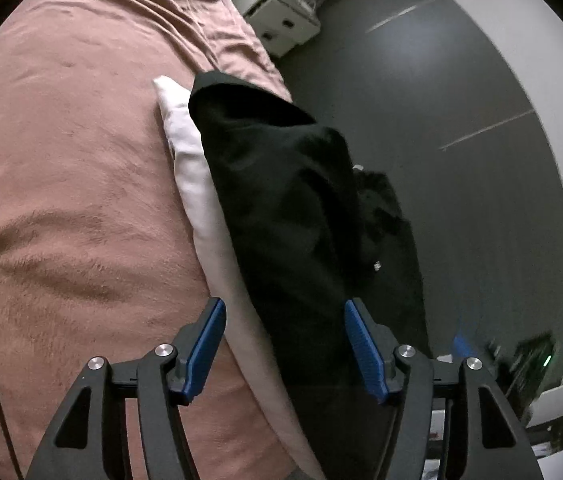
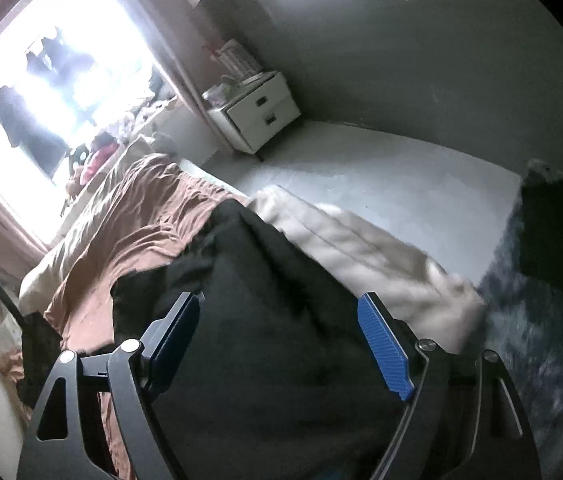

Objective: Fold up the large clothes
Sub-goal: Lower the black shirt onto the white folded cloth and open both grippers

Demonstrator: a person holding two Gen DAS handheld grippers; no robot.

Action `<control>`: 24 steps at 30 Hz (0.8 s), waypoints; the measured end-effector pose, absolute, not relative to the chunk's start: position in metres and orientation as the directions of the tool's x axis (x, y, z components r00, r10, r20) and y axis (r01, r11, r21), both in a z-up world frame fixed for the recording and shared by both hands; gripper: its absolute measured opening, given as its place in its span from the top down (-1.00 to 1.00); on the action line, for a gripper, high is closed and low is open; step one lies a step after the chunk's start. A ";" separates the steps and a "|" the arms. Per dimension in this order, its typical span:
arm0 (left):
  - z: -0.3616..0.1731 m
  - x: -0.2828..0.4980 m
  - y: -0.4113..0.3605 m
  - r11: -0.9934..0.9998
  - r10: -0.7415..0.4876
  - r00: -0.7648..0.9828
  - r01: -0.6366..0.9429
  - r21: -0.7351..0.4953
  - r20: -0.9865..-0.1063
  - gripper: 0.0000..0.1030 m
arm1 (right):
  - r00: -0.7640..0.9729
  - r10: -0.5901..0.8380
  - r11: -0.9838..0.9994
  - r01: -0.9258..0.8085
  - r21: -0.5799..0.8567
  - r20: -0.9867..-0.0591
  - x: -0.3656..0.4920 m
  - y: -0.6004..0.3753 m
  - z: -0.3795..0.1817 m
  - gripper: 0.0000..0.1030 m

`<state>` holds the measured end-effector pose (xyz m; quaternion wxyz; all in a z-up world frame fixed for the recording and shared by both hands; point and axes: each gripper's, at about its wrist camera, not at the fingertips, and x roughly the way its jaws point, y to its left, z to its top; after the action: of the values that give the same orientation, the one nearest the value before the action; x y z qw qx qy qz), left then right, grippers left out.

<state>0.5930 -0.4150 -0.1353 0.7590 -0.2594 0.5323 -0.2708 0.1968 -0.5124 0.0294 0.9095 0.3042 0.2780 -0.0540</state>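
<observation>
A large black garment [image 1: 281,200] lies bunched along the edge of a bed with a pink-brown blanket [image 1: 73,160], partly over a white sheet or pillow [image 1: 189,168] and hanging off toward the floor. My left gripper [image 1: 285,316] is open, its blue pads on either side of the garment's near end, holding nothing. In the right wrist view the same black garment [image 2: 273,320] fills the space between the open fingers of my right gripper [image 2: 281,312], which hovers over it. A cream bed edge [image 2: 361,256] shows beside it.
A white two-drawer nightstand [image 2: 257,112] stands by the dark wall, also in the left wrist view [image 1: 277,20]. A bright window [image 2: 53,80] lies beyond the bed. A shaggy grey rug [image 2: 541,320] with a dark item on it covers the floor at right.
</observation>
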 end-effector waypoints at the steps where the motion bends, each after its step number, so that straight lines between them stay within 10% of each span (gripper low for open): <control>1: -0.136 0.594 -0.414 0.713 -0.694 0.285 0.142 -0.687 -0.661 -0.23 | 0.839 0.069 0.800 0.277 0.532 -0.540 0.183 -0.511 0.025 -0.56; 6: -0.137 0.584 -0.420 0.700 -0.710 0.266 0.170 -0.693 -0.652 -0.06 | 0.865 0.093 0.652 0.322 0.686 -0.494 0.112 -0.515 -0.025 -0.56; 9: -0.139 0.583 -0.425 0.707 -0.706 0.243 0.182 -0.684 -0.665 0.38 | 0.885 0.113 0.556 0.320 0.767 -0.451 0.082 -0.508 -0.060 -0.56; 16: -0.144 0.592 -0.429 0.692 -0.721 0.228 0.183 -0.698 -0.655 0.39 | 0.922 0.207 0.362 0.238 0.902 -0.326 0.085 -0.511 -0.106 0.18; 24: -0.151 0.604 -0.432 0.679 -0.732 0.223 0.165 -0.715 -0.644 0.39 | 0.931 0.204 0.368 0.213 0.905 -0.302 0.112 -0.520 -0.085 0.31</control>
<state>0.6037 -0.4322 -0.1505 0.7372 -0.2605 0.5441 -0.3042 0.1122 -0.5205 -0.0855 0.8058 0.5623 0.1855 -0.0029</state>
